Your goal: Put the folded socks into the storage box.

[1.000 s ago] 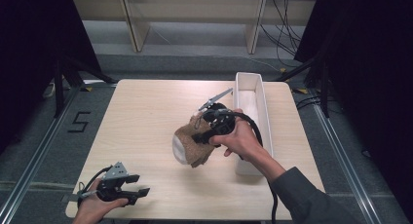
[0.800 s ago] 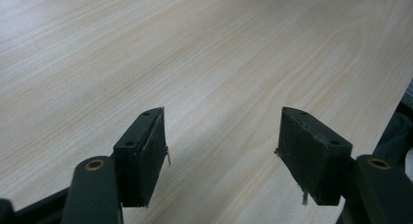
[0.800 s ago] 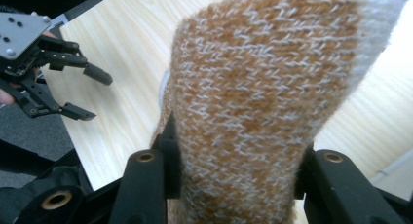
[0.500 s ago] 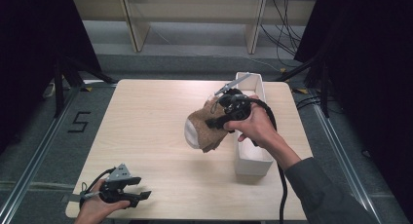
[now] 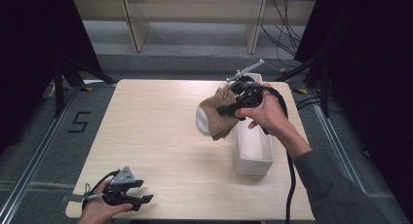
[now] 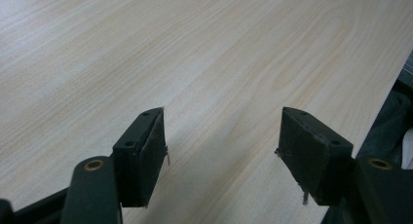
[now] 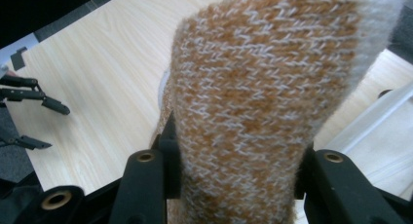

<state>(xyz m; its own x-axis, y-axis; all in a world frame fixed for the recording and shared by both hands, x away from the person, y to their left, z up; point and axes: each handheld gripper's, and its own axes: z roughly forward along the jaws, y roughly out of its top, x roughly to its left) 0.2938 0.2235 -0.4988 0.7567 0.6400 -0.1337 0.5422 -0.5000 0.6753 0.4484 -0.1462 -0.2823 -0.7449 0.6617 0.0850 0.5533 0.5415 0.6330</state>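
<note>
A brown and white knitted bundle (image 5: 213,118) hangs in the air, just left of the white bin (image 5: 252,163). My right gripper (image 5: 230,108) is shut on it, and in the right gripper view the knit (image 7: 263,102) bulges between both jaws. Low at the table's front left corner my left gripper (image 5: 146,198) lies open with nothing between its fingers (image 6: 141,151). The same gripper (image 7: 34,121) shows far off in the right gripper view.
The long white bin stands on the light wooden table (image 5: 156,131) along its right side. A black cable (image 5: 291,180) trails from the right gripper down past the sleeve. Dark curtains and metal rails border the table.
My right gripper has carried the knitted bundle up and toward the far right, closer to the white bin's far end. The left gripper has stayed where it was.
</note>
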